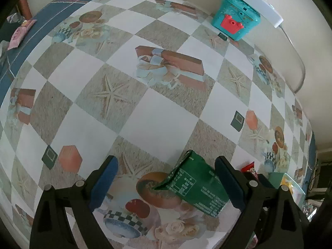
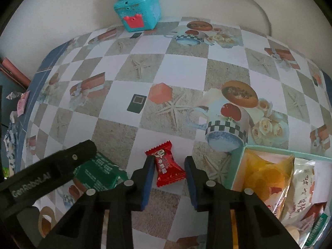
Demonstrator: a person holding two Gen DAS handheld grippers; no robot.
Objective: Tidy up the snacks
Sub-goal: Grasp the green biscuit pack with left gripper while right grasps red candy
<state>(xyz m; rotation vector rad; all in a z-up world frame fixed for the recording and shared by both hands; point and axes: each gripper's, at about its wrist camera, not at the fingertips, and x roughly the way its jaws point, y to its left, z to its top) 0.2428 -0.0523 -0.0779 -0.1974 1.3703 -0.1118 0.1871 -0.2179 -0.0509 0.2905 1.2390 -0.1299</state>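
Left gripper: your left gripper [image 1: 166, 178] has its jaws wide apart, low over the table [image 1: 157, 112].
Green packet: the green packet [image 1: 197, 188] lies flat on the cloth between your left fingers, much closer to the right-hand finger and touching or almost touching its pad; there is a wide gap to the other finger.
Right gripper: your right gripper [image 2: 169, 176] is also parted, with a narrower gap.
Red candy: the red candy [image 2: 168, 166] lies on the table between your right fingertips; the left-hand finger is at its edge, the other finger is just beside it, and nothing is clamped.
Box: the pale green box [image 2: 238, 166] stands just to the right of your right gripper and holds a yellow snack bag [image 2: 265, 174] and a white snack bag [image 2: 305, 188].
Writing: the arm of the left gripper, seen in the right wrist view, carries the word "GenRobot.AI". The green packet has white printed text and a small table, too small to read. The red candy has a cartoon face and white characters that I cannot read with certainty.
Far end: a teal toy box [image 2: 138, 10] with a red crown stands at the wall.
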